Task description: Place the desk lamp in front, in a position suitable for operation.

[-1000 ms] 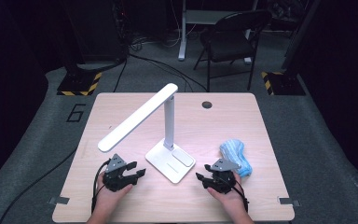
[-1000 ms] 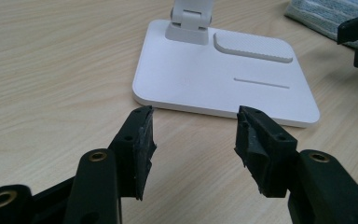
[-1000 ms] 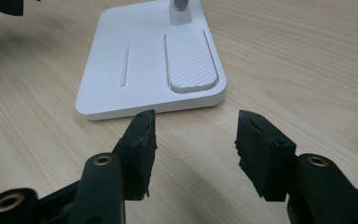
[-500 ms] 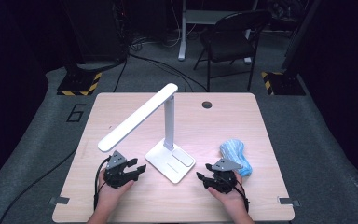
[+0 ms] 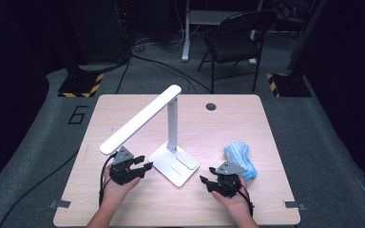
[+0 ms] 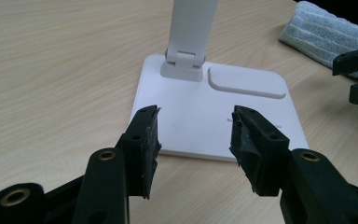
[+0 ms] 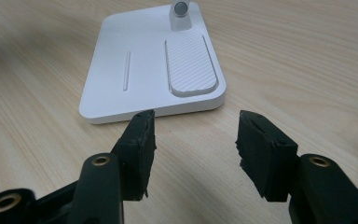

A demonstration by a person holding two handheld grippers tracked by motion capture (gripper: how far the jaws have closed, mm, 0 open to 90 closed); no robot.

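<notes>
The white desk lamp [image 5: 171, 142] is stood mid-bench, and its base is being approached from both sides. The left hand-held gripper [image 6: 193, 135] is released, jaws just narrowing on nothing; the right hand-held gripper [image 7: 193, 135] is released too. A square closing on the base edge is likely called for next.

A white desk lamp [image 5: 171, 142] stands upright at mid-tabletop, its flat square base [image 6: 214, 116] bearing a ribbed pad, its long head slanting down toward the near left.
</notes>
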